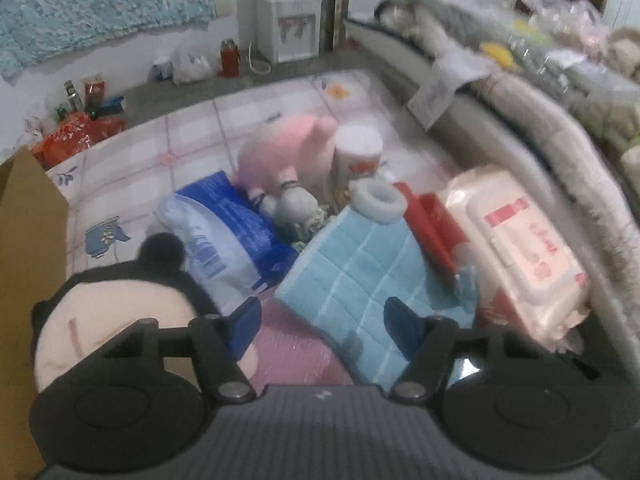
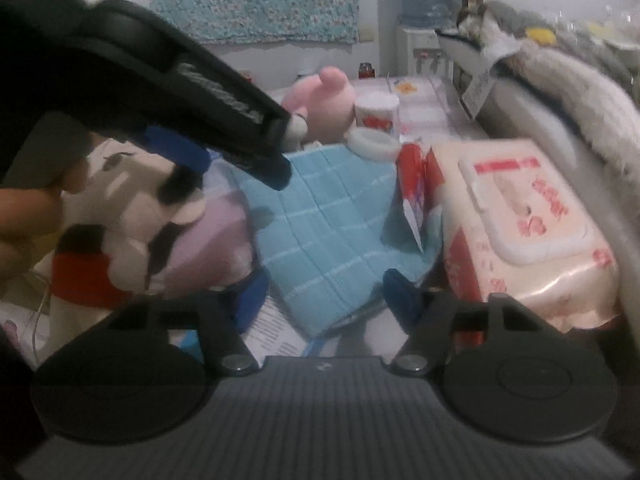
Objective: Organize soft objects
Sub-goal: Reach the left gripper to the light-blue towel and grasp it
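Observation:
A doll with black hair and a pale face (image 1: pixel 112 312) lies at the near left, just outside my left gripper's left finger. My left gripper (image 1: pixel 324 328) is open over a pink bubble-wrap sheet (image 1: pixel 296 352) and the edge of a light blue quilted cloth (image 1: pixel 360 276). In the right wrist view the same cloth (image 2: pixel 328 232) lies between the fingers of my open right gripper (image 2: pixel 326 294), flat and not bunched. There the left gripper's black body (image 2: pixel 180 80) hangs over the doll (image 2: pixel 132 220). A pink plush (image 1: pixel 288 152) and a small grey plush (image 1: pixel 296 208) lie further back.
On the checked bed sheet (image 1: pixel 140 160) lie a blue tissue packet (image 1: pixel 228 232), a wet-wipes pack (image 1: pixel 520 248), a red packet (image 1: pixel 432 232), a white tape ring (image 1: pixel 380 200) and a white cup (image 1: pixel 358 152). A cardboard box (image 1: pixel 28 260) stands left. Grey bedding (image 1: pixel 540 120) is piled right.

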